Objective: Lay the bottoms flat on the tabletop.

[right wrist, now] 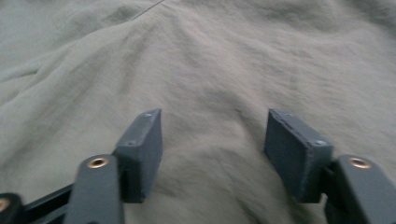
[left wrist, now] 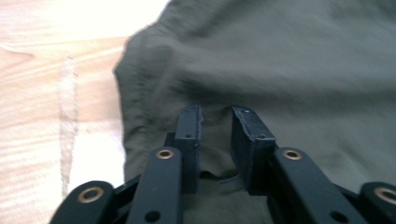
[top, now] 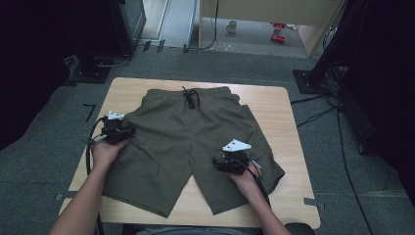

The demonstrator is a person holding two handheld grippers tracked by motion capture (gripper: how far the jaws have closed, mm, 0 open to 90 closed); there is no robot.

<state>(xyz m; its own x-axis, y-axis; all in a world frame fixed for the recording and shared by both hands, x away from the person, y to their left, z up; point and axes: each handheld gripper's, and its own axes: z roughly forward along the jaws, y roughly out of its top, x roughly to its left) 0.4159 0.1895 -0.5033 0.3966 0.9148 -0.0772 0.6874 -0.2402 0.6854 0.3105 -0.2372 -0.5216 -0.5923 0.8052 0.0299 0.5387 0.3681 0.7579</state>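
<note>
Shorts lie flat in the middle of the high view, spread out on a light wooden table. They are dark green, with the waist toward the top of the frame and the two legs pointing to the bottom. A black drawstring is tied at the waist, near the top middle. The left gripper sits at the left side of the frame, right at the outer edge of one leg, and a hand holds it from below. In the left gripper view, its jaws are only a little way apart, with a fold of the green cloth bunched up between them near the seam; I cannot tell if they are pinching it tight. Bare wood shows at the left of that view. The right gripper is at the lower right of the high view, over the other leg. In the right gripper view its jaws stand wide apart, with smooth cloth under them and nothing held.
</note>
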